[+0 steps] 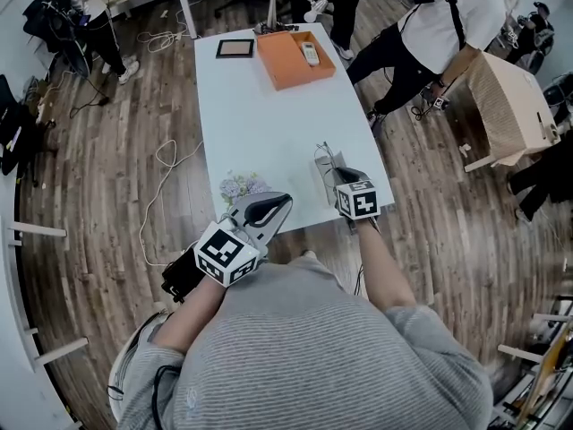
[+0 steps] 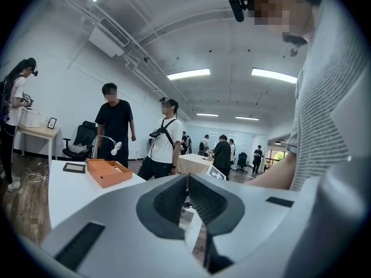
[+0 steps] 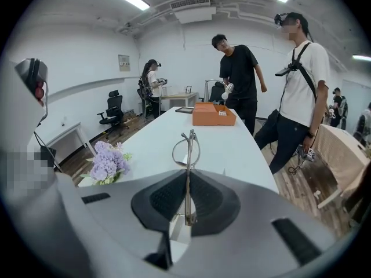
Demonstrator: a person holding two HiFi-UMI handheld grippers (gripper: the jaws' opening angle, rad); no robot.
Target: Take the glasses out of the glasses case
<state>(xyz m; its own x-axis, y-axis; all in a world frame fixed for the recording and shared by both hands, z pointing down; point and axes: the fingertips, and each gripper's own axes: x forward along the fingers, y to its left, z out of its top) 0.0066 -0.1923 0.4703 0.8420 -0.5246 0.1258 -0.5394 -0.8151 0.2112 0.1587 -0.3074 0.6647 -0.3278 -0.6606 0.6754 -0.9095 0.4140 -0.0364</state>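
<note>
Glasses [image 3: 189, 147]: we hold them clamped by the frame in our right gripper [image 3: 186, 177], lenses jutting ahead above the white table [image 3: 243, 155]; left gripper [image 2: 187, 181] closed, empty.

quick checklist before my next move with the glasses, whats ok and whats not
1. Right gripper jaws shut on the glasses: ok, pads clamp the folded frame.
2. Glasses off the table: ok, they seem to hang above it.
3. Glasses fully out of the case: cannot tell, no case clearly shows.
4. Left gripper free: ok, jaws together, nothing between them.
5. Bare table ahead for setting down: ok, flowers off to the left, orange box at the far end.
</note>
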